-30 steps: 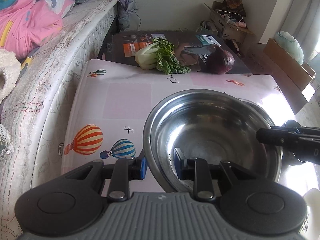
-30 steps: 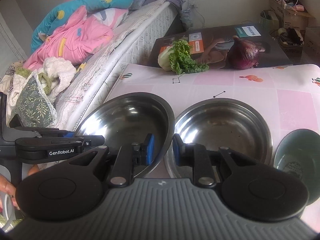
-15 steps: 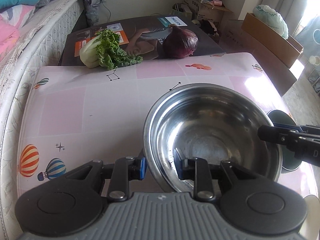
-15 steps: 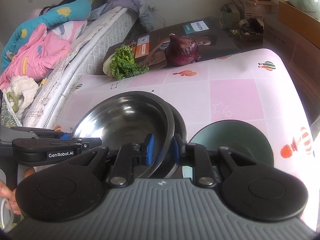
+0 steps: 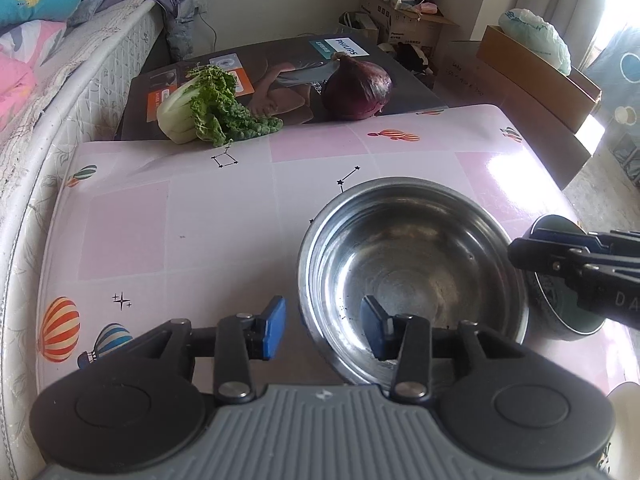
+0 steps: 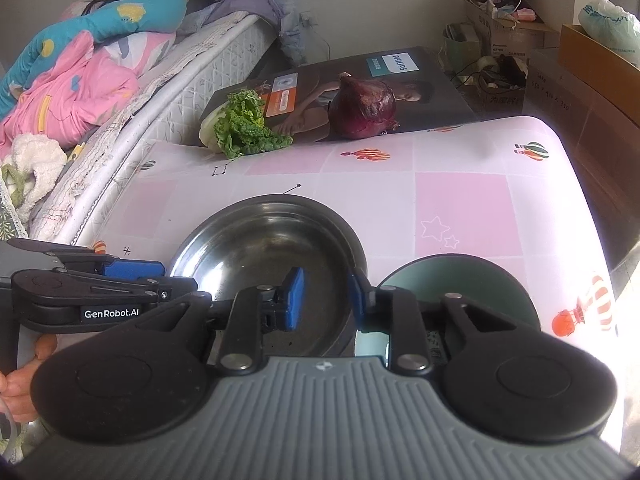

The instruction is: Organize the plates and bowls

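Now, left tongs (image 5: 322,330): just opened, pads apart astride the near rim of the steel bowl (image 5: 412,264), not pressing; lift clear straight up.
Steel bowl: on the pink worktop (image 5: 200,216), apparently nested in another.
Right tongs (image 6: 323,296): just eased apart over the far rim; back off without tipping.
Green bowl (image 6: 460,280): just beside, likely next.

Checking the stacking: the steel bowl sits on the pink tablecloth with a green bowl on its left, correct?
Not quite: the green bowl is on the right of the steel bowl, as the right wrist view shows. Both do sit on the pink tablecloth.
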Tool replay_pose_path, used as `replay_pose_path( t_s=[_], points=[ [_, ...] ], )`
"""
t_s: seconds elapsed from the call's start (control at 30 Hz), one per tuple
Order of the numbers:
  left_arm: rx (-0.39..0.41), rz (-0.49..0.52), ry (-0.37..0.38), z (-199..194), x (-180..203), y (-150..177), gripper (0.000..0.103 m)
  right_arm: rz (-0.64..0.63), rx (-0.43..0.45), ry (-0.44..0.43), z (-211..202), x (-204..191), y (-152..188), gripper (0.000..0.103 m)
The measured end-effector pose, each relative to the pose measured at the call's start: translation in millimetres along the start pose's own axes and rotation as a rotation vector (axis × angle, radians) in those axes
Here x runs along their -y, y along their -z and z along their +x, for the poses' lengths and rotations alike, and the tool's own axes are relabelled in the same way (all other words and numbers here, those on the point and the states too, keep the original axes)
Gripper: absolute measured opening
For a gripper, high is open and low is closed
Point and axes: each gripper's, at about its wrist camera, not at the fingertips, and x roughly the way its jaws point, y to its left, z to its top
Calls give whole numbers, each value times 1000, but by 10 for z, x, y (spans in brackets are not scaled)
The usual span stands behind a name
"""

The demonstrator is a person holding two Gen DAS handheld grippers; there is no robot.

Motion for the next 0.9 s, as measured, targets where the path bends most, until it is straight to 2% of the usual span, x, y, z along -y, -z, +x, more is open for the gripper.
replay_pose_path(
  t_s=[0.2,0.57,0.77,0.9],
  points=[
    [21,-13,15,-156,-45,41,49,3,35,-26,-170,-33,-6,29],
    [83,22,17,-610,-15,244,66,24,79,-92,-676,21,224,42],
    [105,38,46,-782,99,283,66,88,102,-128,-981,197,358,42],
    [109,48,99,-847,246,294,66,126,122,-131,-1148,357,416,43]
  ],
)
